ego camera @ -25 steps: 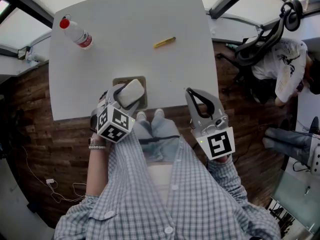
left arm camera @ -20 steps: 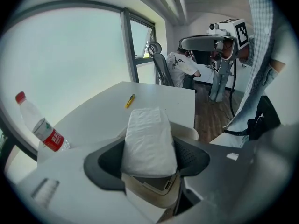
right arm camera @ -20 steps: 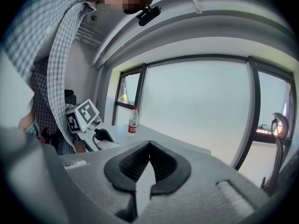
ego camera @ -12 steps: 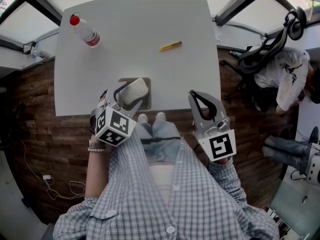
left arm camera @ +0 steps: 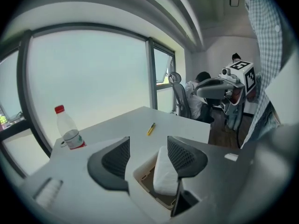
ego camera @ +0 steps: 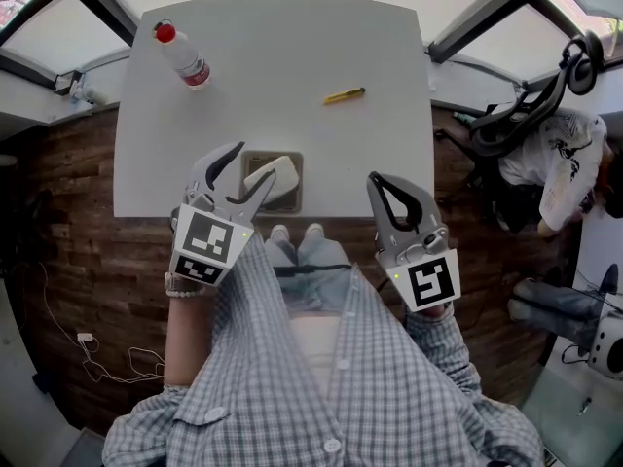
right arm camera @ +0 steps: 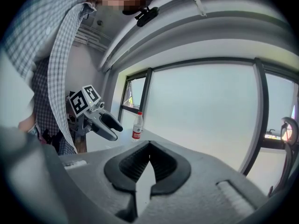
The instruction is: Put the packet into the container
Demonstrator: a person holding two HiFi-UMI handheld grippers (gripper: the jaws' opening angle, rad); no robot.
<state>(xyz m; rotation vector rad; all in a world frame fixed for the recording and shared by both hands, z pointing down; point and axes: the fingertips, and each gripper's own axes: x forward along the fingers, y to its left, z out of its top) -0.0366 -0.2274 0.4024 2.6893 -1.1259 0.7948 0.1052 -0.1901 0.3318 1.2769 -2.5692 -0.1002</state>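
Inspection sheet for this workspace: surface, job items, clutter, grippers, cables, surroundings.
Surface: white table, mostly bare.
Job's things: packet sits tilted in the container, by the near edge.
Clutter: water bottle at the far left; yellow pen.
Grippers: left hand-held gripper is open over the container, jaws just been closing slightly, gripping nothing. Right hand-held gripper is shut, empty, beside the table.
Cables: white cable on the floor.
Surroundings: wood floor, office chair, windows.

Office: swivel chair (ego camera: 513, 115), wide windows (left arm camera: 88, 78)
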